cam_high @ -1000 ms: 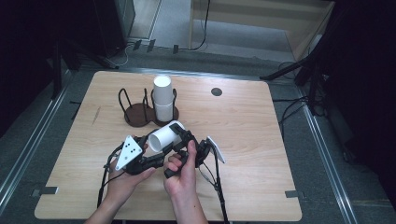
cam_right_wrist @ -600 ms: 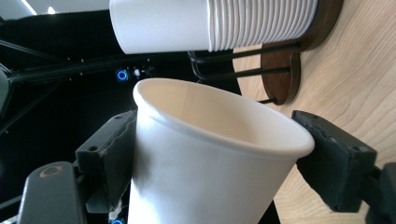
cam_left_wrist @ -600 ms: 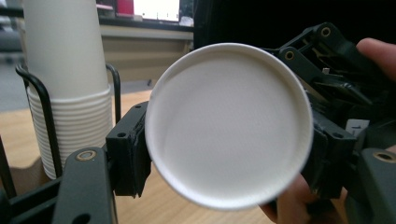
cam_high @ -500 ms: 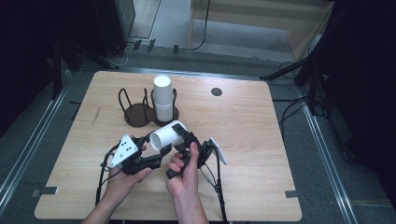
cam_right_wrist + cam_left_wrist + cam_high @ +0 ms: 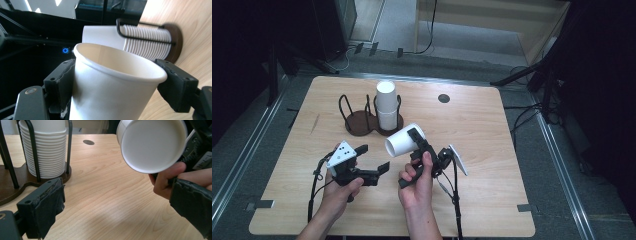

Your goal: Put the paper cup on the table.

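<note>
table point(image 5: 492, 165): light wood top, high view; person's forearms come in from bottom edge
cup holder point(image 5: 359, 122): dark two-ring wire rack on brown base, far-left-centre of table; left ring empty, right ring loaded
cup stack point(image 5: 386, 104): white paper cups nested upright in the right ring, rims ribbed point(image 5: 47, 155); seen sideways behind the held cup in right gripper view point(image 5: 140, 37)
left hand point(image 5: 341, 192): grips the left gripper's handle, near front edge, left of centre
left gripper point(image 5: 373, 161): jaws have just been opening, now spread wide, nothing between them; bare wood between its two pads point(image 5: 47, 207) in left gripper view; points toward the held cup, apart from it
paper cup point(image 5: 404, 140): single white cup, lifted off table, tipped on its side, flat bottom turned toward left gripper point(image 5: 152, 143); just in front of the holder, not touching it
right gripper point(image 5: 414, 140): jaws have just been closing, pads press both sides of the paper cup wall below the rim point(image 5: 110, 82); cup held
right hand point(image 5: 418, 182): wrapped on right gripper's handle, centre front of table
hole point(image 5: 443, 98): dark round grommet in tabletop, far side, right of holder
</note>
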Demonstrator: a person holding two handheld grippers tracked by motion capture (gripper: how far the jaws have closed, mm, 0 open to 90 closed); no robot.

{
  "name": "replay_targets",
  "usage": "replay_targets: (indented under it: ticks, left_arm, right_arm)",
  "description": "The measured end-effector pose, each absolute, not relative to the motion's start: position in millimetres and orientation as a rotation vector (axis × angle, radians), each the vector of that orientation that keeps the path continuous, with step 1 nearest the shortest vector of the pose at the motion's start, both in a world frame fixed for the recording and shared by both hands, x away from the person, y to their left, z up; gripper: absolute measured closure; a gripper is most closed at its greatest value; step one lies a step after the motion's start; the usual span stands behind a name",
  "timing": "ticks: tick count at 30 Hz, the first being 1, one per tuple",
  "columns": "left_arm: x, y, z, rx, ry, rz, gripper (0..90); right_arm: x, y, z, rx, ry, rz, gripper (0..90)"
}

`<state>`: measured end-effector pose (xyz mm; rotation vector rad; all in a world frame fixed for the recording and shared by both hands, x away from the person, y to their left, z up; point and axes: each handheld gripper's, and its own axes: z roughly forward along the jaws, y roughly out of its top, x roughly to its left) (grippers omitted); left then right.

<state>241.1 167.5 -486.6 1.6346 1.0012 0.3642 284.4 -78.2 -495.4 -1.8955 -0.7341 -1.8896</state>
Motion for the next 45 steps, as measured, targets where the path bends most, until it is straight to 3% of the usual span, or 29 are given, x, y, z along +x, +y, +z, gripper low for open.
replay_targets:
  ticks: [7, 24, 45]
  left_arm:
    - [243.1, 178.6, -490.3, 1.619, 1.014, 0.361, 0.0]
    - [252.5, 234.7, -520.1, 1.560, 1.243, 0.489, 0.0]
    - [229.2, 282.8, -534.5, 1.564, 1.276, 0.558, 0.0]
  right_arm:
    - [284.2, -84.5, -488.9, -1.926, -0.847, -1.992, 20.7]
    - [286.8, -96.1, -469.7, -2.006, -1.229, -2.192, 20.8]
    - [320.5, -97.7, -461.0, -2.033, -1.906, -2.418, 20.9]
